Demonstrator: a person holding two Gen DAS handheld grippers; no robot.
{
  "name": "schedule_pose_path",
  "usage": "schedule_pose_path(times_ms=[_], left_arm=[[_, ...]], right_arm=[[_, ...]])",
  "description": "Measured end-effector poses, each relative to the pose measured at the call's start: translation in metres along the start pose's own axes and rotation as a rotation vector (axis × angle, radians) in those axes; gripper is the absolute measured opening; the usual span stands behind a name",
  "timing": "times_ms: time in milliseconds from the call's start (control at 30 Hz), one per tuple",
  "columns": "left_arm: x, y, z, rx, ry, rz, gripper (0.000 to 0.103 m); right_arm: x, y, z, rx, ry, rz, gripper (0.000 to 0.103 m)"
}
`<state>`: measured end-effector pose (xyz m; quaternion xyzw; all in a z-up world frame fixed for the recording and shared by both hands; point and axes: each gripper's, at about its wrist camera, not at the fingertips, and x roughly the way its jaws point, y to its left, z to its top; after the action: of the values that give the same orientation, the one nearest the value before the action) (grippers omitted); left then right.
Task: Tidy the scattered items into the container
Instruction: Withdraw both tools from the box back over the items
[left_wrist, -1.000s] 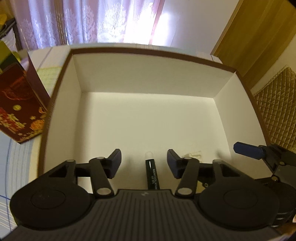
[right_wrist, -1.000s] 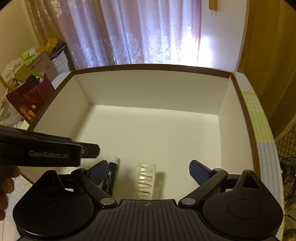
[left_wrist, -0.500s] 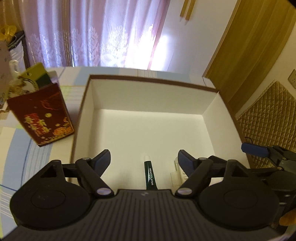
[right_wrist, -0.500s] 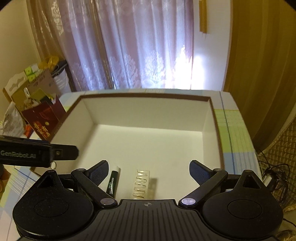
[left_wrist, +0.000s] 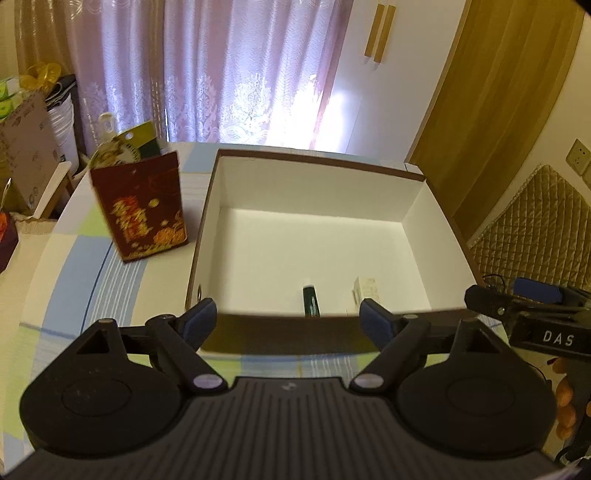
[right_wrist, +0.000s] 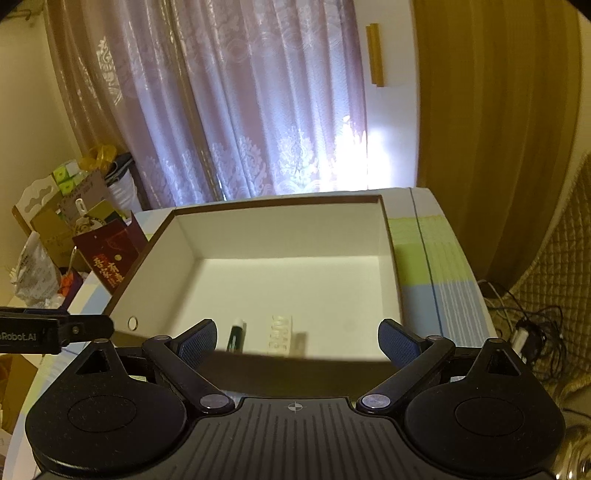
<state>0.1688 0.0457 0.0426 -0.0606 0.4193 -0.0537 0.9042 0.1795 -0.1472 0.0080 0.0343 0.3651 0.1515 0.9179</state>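
Note:
A brown box with a white inside (left_wrist: 417, 206) (right_wrist: 159, 280) stands on the table. Inside, near its front wall, lie a green tube with a white cap (left_wrist: 311, 301) (right_wrist: 235, 335) and a small clear packet (left_wrist: 364, 288) (right_wrist: 280, 332). My left gripper (left_wrist: 288, 319) is open and empty, held just before the box's front wall. My right gripper (right_wrist: 297, 338) is open and empty too, above that same wall. The right gripper shows at the right edge of the left wrist view (left_wrist: 532, 295). The left gripper's body shows at the left edge of the right wrist view.
A dark red gift bag (left_wrist: 142, 208) (right_wrist: 110, 254) stands left of the box on the striped tablecloth (left_wrist: 96, 280). Cardboard boxes and bags (right_wrist: 55, 218) crowd the far left. A quilted chair (left_wrist: 535, 229) and cables (right_wrist: 524, 325) are at the right. Curtains hang behind.
Both grippers have pulled back and up out of the box, away from the tube and the packet, which stay on the box floor. The left gripper's fingers have spread wider.

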Motion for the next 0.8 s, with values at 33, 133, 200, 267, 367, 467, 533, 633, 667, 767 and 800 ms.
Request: schedule_pose_path(times_ms=[33, 133, 200, 267, 367, 467, 533, 633, 667, 767, 800], left_arm=[[-0.004, 0.001, -0.005, -0.006, 0.0, 0.002, 0.082], [-0.015, 0.002, -0.02, -0.009, 0.0, 0.014, 0.082], [-0.022, 0.003, -0.031, -0.005, 0.0, 0.024, 0.082], [-0.029, 0.005, -0.041, -0.007, 0.003, 0.031, 0.083], [-0.039, 0.008, -0.055, -0.01, 0.008, 0.044, 0.083], [-0.044, 0.012, -0.065, -0.011, 0.016, 0.064, 0.083], [-0.047, 0.013, -0.07, -0.015, 0.02, 0.07, 0.083], [-0.05, 0.011, -0.076, -0.013, 0.022, 0.076, 0.083], [-0.051, 0.01, -0.078, -0.009, 0.022, 0.079, 0.083], [-0.052, 0.008, -0.083, 0.0, 0.024, 0.084, 0.083], [-0.052, 0.007, -0.084, 0.001, 0.026, 0.085, 0.083]], right_arm=[[-0.004, 0.0, -0.004, 0.007, 0.0, -0.001, 0.099], [-0.018, -0.002, -0.016, 0.024, -0.003, 0.0, 0.099], [-0.026, -0.002, -0.024, 0.028, -0.005, 0.001, 0.099], [-0.034, -0.001, -0.032, 0.029, -0.002, -0.005, 0.099], [-0.042, -0.002, -0.043, 0.029, 0.009, -0.01, 0.099], [-0.045, -0.003, -0.052, 0.035, 0.026, -0.012, 0.099], [-0.048, -0.001, -0.057, 0.033, 0.035, -0.008, 0.099], [-0.051, 0.004, -0.062, 0.02, 0.042, 0.0, 0.099], [-0.052, 0.006, -0.064, 0.016, 0.044, 0.004, 0.099], [-0.053, 0.011, -0.067, 0.002, 0.049, 0.015, 0.099], [-0.053, 0.012, -0.069, -0.001, 0.051, 0.016, 0.099]])
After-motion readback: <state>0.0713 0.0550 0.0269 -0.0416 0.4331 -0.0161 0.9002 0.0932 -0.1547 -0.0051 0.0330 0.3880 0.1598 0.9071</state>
